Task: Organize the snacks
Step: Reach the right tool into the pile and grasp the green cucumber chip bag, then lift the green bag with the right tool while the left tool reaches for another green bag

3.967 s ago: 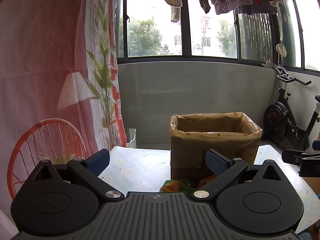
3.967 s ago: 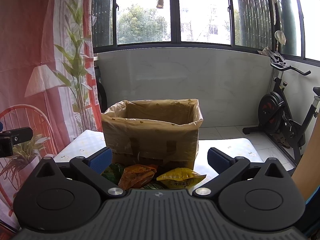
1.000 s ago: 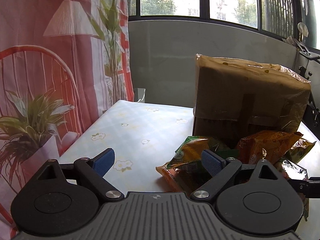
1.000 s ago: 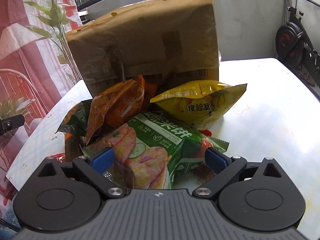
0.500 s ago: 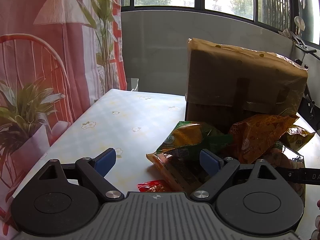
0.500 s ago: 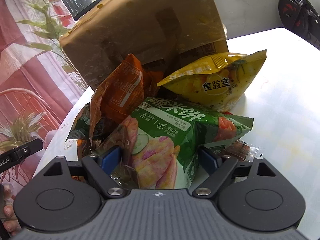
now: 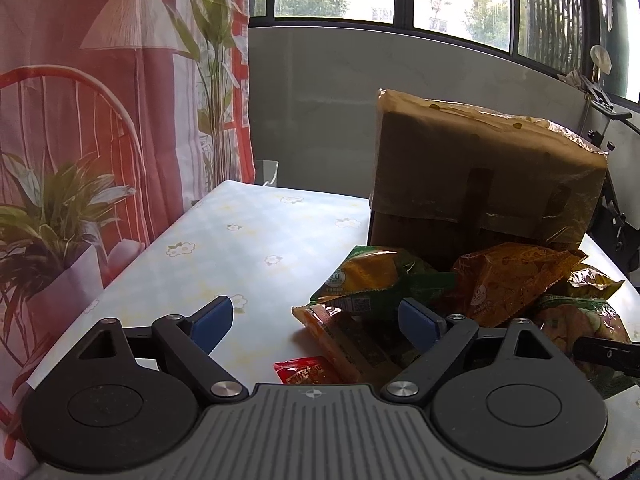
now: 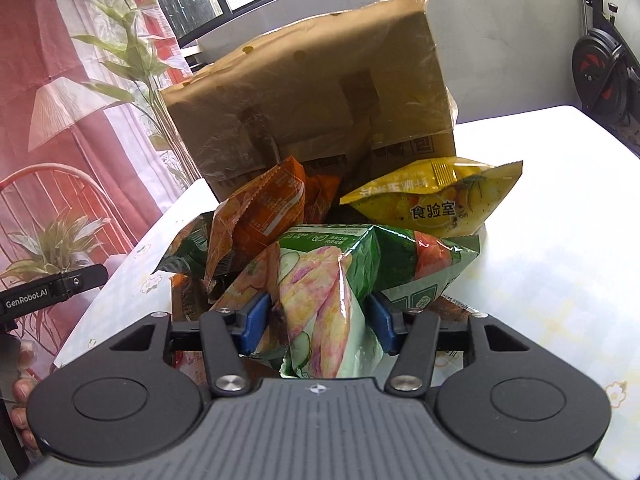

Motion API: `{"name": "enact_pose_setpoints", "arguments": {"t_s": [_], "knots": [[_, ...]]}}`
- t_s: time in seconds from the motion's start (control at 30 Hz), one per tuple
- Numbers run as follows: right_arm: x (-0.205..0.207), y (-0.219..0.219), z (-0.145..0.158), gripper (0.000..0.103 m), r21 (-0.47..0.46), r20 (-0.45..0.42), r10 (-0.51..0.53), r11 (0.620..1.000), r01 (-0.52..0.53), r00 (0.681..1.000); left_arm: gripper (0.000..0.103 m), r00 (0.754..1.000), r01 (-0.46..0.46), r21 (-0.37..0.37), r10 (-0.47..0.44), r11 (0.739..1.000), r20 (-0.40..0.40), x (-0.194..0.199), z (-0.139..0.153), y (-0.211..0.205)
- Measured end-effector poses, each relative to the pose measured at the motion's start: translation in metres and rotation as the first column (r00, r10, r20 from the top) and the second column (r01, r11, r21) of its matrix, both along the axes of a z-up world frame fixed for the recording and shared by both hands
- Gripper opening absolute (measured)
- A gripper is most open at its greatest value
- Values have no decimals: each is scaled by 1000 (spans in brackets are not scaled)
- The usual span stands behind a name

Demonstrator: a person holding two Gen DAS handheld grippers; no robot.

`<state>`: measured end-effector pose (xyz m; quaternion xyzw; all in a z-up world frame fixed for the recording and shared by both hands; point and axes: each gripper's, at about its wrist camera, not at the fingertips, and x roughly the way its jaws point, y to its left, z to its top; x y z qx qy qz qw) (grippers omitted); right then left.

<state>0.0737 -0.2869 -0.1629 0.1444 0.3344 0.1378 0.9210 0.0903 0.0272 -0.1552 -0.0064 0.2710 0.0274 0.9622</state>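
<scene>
A heap of snack bags lies on the table in front of a brown cardboard box (image 8: 312, 100) lined with plastic. My right gripper (image 8: 318, 320) has its jaws closing on the green snack bag (image 8: 320, 280), which bulges and creases between the blue pads. Behind it lie a yellow bag (image 8: 436, 200) and an orange bag (image 8: 260, 208). My left gripper (image 7: 314, 322) stands open at the heap's left edge, over a clear orange packet (image 7: 344, 336) and a small red sachet (image 7: 308, 370), holding nothing. The box's inside is hidden.
The flowered table (image 7: 240, 240) stretches bare to the left of the heap, with its edge by a printed red curtain (image 7: 100, 120). An exercise bike (image 8: 600, 76) stands beyond the table's right side. A hand (image 8: 20, 400) shows at the right wrist view's left edge.
The right jaws have come together on the green bag, which has crumpled and risen between the pads. The left gripper has hardly moved and stays wide.
</scene>
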Motion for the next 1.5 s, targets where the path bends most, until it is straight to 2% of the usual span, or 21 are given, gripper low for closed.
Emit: {"name": "enact_pose_setpoints", "arguments": {"t_s": [0.3, 0.57, 0.83, 0.97, 1.13, 1.27, 1.4, 1.5], "knots": [[-26, -5, 21, 46, -9, 69, -15, 1000, 16, 998, 92, 999, -10, -36, 11, 999, 47, -19, 13, 3], [-47, -15, 44, 45, 15, 152, -45, 999, 44, 987, 92, 998, -7, -73, 11, 997, 57, -21, 15, 7], [-52, -17, 78, 42, -9, 297, -55, 998, 60, 953, 91, 998, 20, -125, -14, 992, 54, 0, 19, 17], [-49, -16, 87, 42, -33, 363, -49, 997, 66, 930, 91, 998, 28, -127, -21, 991, 58, 13, 21, 19], [-40, -20, 90, 42, -25, 404, -68, 996, 86, 912, 91, 997, 59, -134, -52, 989, 56, 26, 21, 15], [-31, -22, 89, 42, -40, 427, -63, 995, 89, 902, 92, 996, 88, -113, -83, 990, 44, 43, 18, 5], [-17, -19, 77, 42, -43, 409, -49, 996, 72, 911, 92, 991, 130, -111, -131, 985, 1, 70, 6, -7], [-8, -19, 63, 42, -33, 372, -46, 997, 63, 927, 92, 986, 149, -138, -158, 979, -56, 97, -9, -12]]}}
